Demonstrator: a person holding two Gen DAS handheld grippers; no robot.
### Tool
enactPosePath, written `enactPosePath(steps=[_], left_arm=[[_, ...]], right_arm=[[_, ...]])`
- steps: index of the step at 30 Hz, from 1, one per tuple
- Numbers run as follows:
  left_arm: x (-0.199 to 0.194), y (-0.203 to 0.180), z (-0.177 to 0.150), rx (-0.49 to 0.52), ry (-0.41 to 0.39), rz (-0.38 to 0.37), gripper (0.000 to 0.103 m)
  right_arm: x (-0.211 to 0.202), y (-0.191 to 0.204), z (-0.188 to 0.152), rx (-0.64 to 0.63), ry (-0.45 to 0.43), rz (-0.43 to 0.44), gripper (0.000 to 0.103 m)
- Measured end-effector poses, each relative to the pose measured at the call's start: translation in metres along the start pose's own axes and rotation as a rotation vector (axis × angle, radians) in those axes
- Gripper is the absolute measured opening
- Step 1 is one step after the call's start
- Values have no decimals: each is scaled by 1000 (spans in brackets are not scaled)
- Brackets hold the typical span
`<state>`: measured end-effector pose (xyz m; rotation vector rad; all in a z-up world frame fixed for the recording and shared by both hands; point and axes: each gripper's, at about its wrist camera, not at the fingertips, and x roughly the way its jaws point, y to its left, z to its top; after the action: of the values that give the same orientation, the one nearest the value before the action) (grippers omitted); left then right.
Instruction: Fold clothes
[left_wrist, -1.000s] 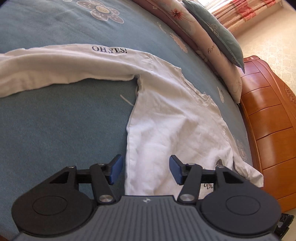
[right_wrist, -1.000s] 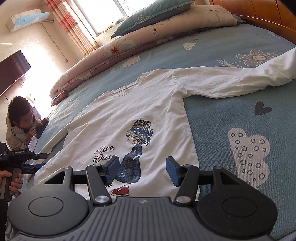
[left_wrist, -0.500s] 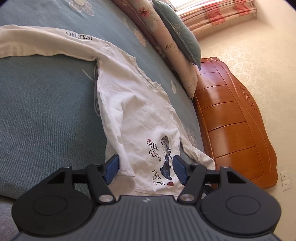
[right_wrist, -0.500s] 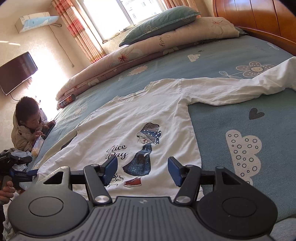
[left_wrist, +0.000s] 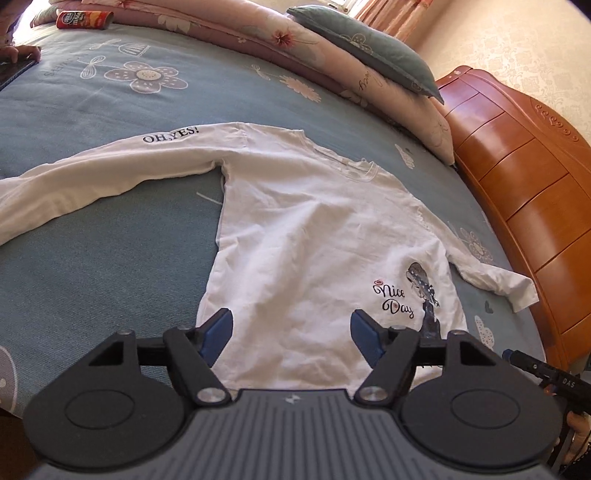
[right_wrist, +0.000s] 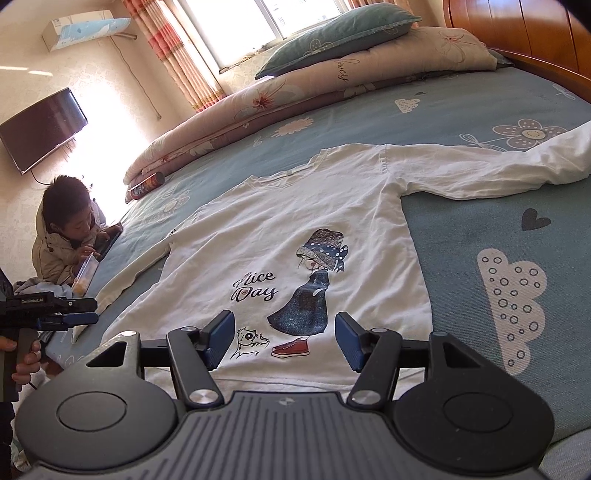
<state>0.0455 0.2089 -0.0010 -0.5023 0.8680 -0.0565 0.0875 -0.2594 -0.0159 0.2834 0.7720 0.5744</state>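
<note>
Shirt (left_wrist: 314, 229) lies spread face-up across the bed (left_wrist: 92, 277), hem at its near edge, ready for a first fold; left gripper (left_wrist: 291, 332), empty jaws opening, and right gripper (right_wrist: 284, 338), jaws apart and empty, hover over the hem

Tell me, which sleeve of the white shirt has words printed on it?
The long sleeve stretched out across the blue bedspread, on the picture's left in the left camera. It reads "OH,YES!" near the shoulder. The other sleeve, toward the wooden bed frame, looks plain.
</note>
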Motion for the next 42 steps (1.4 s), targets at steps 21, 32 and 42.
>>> enactPosePath(steps=[21,32,42], left_arm=[[-11,22,10,155,182,151,73],[15,45,-24,320,236,72,71],[42,15,-27,377,234,-76,72]], right_arm=[[84,175,-28,-585,162,262,64],[97,164,-34,-523,214,207,64],[94,149,-28,-478,202,148,64]])
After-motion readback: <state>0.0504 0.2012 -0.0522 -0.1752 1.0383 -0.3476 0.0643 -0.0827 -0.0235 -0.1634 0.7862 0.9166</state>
